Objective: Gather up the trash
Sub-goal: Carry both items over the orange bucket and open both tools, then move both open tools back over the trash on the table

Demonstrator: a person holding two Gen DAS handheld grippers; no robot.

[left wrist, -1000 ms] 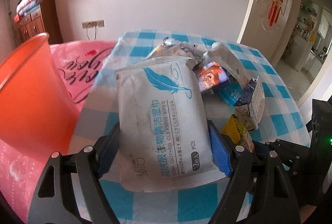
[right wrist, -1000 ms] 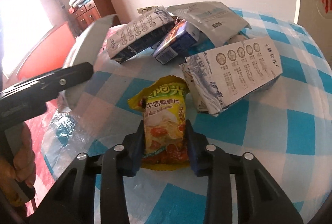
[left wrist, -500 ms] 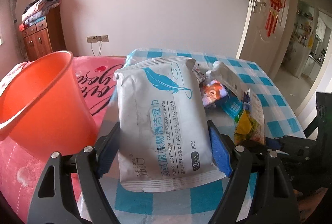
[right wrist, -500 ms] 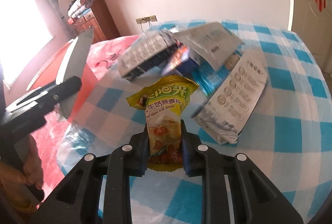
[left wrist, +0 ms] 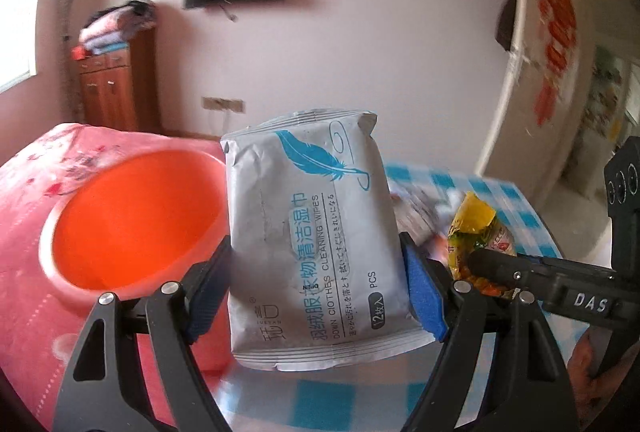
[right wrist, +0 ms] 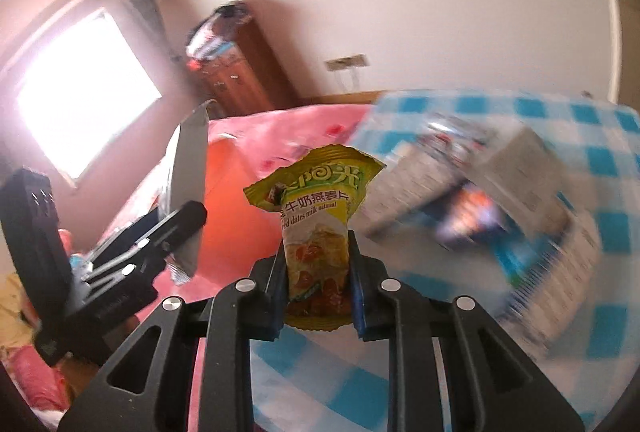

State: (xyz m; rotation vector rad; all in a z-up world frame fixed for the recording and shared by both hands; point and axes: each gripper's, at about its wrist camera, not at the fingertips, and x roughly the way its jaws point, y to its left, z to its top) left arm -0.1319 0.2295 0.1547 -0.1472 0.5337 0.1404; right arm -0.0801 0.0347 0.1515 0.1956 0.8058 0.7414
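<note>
Just left of the left claw [left wrist: 316,292] gapes the orange bucket [left wrist: 128,224], its round rim clear and its mouth unobstructed, standing on the pink cloth [left wrist: 24,272]. That claw is clenched on one wipes pack [left wrist: 316,244], a flat, crinkled white pouch with a blue feather, held upright off the table [left wrist: 312,400] and overlapping the bucket's right rim in view. The right claw [right wrist: 318,296] pinches one snack packet [right wrist: 316,224], glossy yellow-green foil with a crimped top, also lifted above the checked blue-and-white table, with the bucket behind and to its left. Remaining trash [right wrist: 500,208] sits blurred in a heap on the table to the right; its count cannot be told.
</note>
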